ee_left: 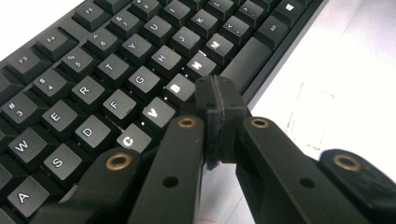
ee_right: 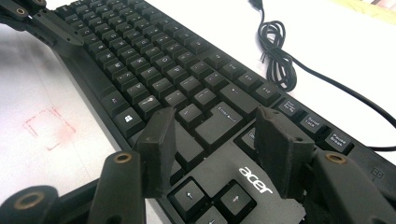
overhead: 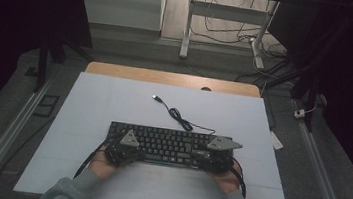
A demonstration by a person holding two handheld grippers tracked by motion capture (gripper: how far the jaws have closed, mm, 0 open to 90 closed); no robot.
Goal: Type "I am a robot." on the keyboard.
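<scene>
A black Acer keyboard (overhead: 169, 145) lies across the white table top (overhead: 113, 102), near the front. Its black cable (overhead: 182, 120) coils behind it and ends in a USB plug (overhead: 156, 97). My left gripper (overhead: 131, 150) is at the keyboard's left part. Its jaws are shut with nothing between them, and the tips (ee_left: 219, 100) hang over the front edge by the B and N keys (ee_left: 187, 77). My right gripper (overhead: 206, 155) is open, and its jaws (ee_right: 215, 126) straddle the keys around Enter (ee_right: 224, 119), above the arrow keys (ee_right: 210, 198).
A faint red square outline (ee_right: 46, 128) is drawn on the white top in front of the keyboard. A wooden table edge (overhead: 167, 77) shows at the far side. Beyond it stand desk legs (overhead: 187, 35) and loose cables on the floor.
</scene>
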